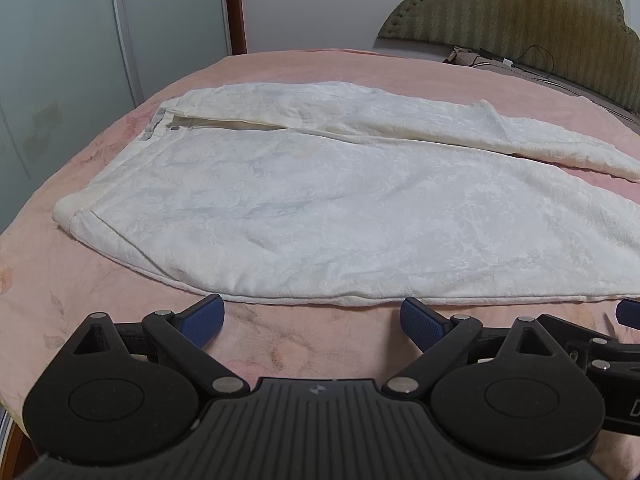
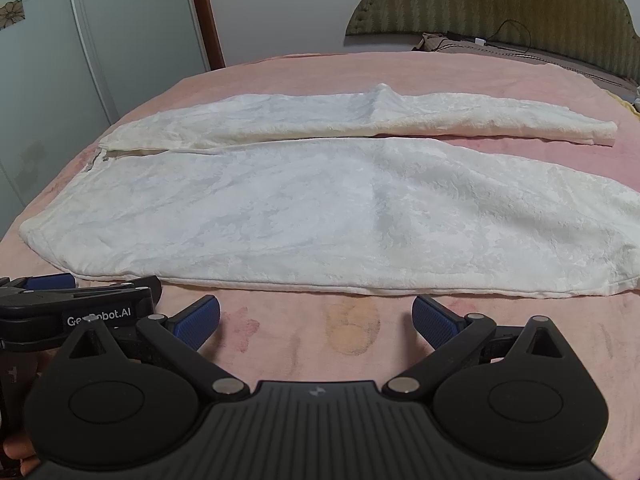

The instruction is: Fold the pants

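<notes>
White patterned pants (image 1: 328, 204) lie flat on a pink bedspread (image 1: 120, 320), waistband to the left and both legs running to the right; they also show in the right wrist view (image 2: 320, 216). The far leg (image 2: 440, 120) lies apart from the near leg. My left gripper (image 1: 312, 320) is open and empty, just short of the pants' near edge. My right gripper (image 2: 316, 320) is open and empty, also just short of the near edge. The right gripper's edge shows in the left wrist view (image 1: 628, 312), and the left gripper shows in the right wrist view (image 2: 80, 300).
A green padded headboard (image 2: 500, 4) stands at the far right with a dark cable (image 2: 500, 44) and small items before it. A pale wardrobe (image 2: 80, 60) with flower decals and a wooden door frame (image 2: 204, 12) stand at the far left. The bedspread (image 2: 348, 332) is stained near the grippers.
</notes>
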The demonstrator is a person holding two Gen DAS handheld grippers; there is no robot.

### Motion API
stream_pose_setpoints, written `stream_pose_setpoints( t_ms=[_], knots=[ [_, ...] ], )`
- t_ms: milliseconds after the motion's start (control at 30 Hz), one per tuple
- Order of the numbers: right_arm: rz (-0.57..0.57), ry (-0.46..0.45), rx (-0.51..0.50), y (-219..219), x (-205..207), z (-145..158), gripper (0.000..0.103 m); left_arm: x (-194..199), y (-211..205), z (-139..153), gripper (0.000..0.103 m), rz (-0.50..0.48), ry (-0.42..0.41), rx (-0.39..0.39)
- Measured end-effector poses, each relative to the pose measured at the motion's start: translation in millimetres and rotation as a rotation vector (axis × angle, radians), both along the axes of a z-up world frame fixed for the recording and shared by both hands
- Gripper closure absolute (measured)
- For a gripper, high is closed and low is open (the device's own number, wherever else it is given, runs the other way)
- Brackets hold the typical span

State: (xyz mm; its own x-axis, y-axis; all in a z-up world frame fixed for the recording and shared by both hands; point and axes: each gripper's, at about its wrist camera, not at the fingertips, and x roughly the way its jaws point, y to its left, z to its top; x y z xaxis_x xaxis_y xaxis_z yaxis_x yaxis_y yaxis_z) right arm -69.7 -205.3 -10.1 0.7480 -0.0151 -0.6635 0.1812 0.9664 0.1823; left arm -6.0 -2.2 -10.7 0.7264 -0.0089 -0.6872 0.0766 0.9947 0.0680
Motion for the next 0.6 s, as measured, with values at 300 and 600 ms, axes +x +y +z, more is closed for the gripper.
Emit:
stream_pose_setpoints(
  t_ms=[300,600],
  knots=[
    [0.004,-0.015,0.005,-0.4,-2.8,2.0,0.0,0.5,0.7,-0.5,0.006,0.0,0.0,0.001],
    [0.038,-0.034,0.005,1.0,-1.9,2.6,0.0,0.3,1.9,-1.8,0.006,-0.011,-0.006,-0.004]
  ],
)
